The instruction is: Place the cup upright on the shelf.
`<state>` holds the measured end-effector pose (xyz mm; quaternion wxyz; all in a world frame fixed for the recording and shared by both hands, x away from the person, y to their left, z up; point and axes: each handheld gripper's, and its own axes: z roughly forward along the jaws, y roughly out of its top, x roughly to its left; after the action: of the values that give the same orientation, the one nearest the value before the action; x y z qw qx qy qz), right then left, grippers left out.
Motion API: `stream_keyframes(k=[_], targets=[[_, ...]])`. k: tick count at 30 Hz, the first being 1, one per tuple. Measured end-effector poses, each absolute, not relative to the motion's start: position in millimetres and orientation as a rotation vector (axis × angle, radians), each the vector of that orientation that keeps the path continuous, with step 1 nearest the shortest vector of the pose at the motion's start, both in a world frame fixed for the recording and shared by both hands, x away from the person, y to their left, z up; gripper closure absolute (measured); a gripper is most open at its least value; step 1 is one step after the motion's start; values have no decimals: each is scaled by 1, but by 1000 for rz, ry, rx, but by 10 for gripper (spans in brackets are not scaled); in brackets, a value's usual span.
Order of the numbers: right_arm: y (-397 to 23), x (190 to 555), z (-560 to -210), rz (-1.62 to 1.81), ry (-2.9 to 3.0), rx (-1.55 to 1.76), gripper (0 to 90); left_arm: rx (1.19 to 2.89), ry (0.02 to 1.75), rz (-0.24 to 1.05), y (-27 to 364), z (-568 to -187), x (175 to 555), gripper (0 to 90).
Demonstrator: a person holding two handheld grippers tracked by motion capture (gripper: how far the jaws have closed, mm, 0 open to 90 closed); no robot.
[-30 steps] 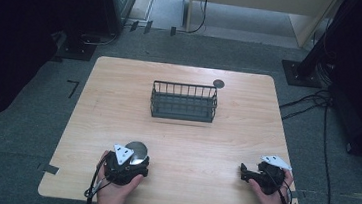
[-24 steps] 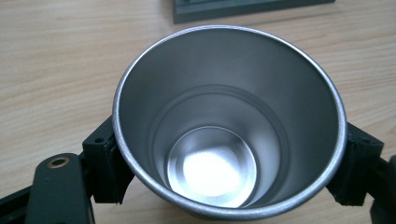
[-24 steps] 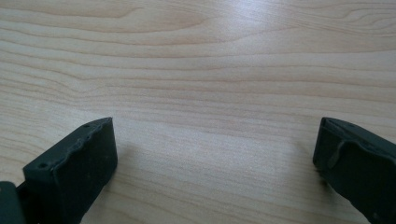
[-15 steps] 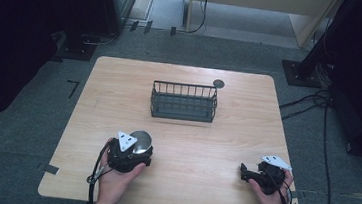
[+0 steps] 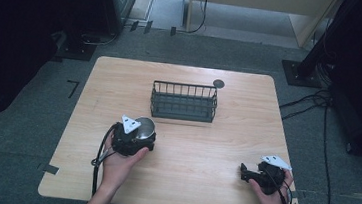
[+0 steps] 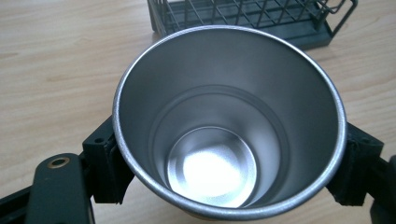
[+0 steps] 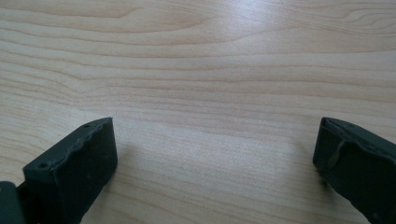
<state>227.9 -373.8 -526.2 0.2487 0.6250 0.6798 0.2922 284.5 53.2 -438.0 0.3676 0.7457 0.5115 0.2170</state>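
Near the bench's front-left, the left hand-held gripper, clamped on the steel cup, has been carrying it toward the wire rack; the right hand-held gripper is resting wide open, empty.

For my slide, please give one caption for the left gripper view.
Left tongs shut on an empty steel cup above the wooden table, with the wire rack just beyond.

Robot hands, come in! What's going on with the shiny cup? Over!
Left gripper shut on metal cup, upright. Right gripper open, holding nothing. Wire basket ahead, bare table between.
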Motion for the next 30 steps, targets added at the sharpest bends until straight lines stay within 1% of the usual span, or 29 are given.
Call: stream_keyframes(k=[30], targets=[[-374,228,-526,797,1851,1705,0,1876,1289,540,50,-395,342,192]])
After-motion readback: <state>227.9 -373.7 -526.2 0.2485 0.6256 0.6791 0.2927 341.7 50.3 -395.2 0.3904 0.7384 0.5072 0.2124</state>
